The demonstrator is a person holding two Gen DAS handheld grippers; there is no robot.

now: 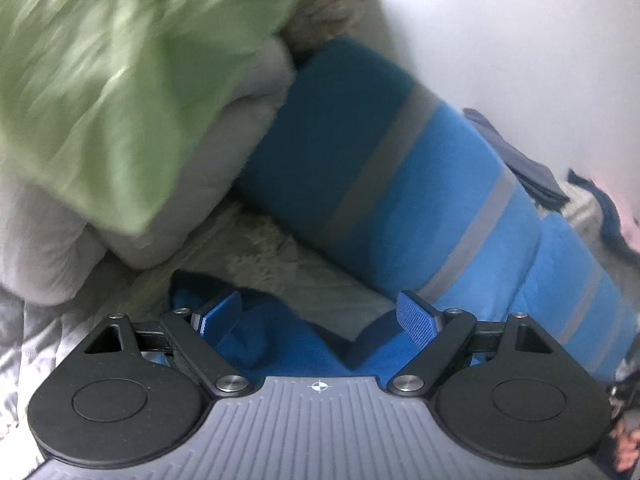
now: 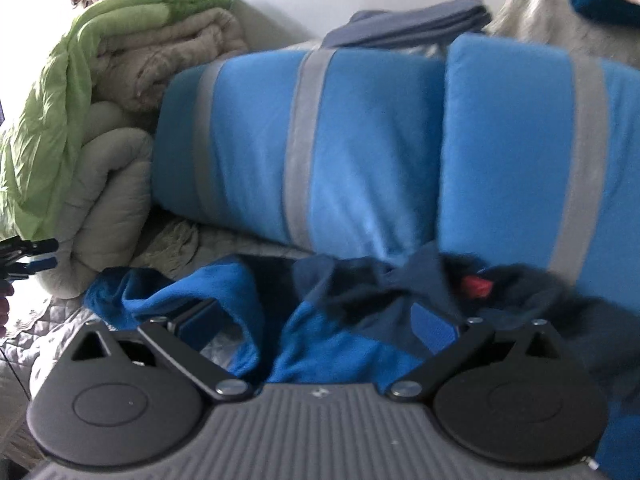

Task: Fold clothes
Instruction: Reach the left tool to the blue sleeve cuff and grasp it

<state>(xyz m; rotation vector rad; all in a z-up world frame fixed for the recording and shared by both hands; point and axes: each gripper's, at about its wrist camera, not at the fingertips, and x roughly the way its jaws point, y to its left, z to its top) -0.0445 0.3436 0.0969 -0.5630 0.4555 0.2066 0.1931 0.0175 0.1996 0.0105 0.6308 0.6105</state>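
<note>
A blue fleece garment (image 2: pixel 192 292) with dark navy parts and a small red tag (image 2: pixel 476 286) lies crumpled on the bed in front of the pillows. In the left wrist view the same blue garment (image 1: pixel 296 340) lies under and between the fingers. My left gripper (image 1: pixel 318 312) is open, its blue pads spread wide above the cloth. My right gripper (image 2: pixel 316 320) is open too, with folds of the garment bunched between and over its fingers. The left gripper also shows at the left edge of the right wrist view (image 2: pixel 28 260).
Two blue pillows with grey stripes (image 2: pixel 320 140) (image 1: pixel 380 184) lean against the white wall. A folded beige and green quilt (image 2: pixel 80 120) (image 1: pixel 100 100) is stacked at the left. Folded dark blue cloth (image 2: pixel 408 24) lies behind the pillows. A grey quilted bedspread (image 1: pixel 48 344) covers the bed.
</note>
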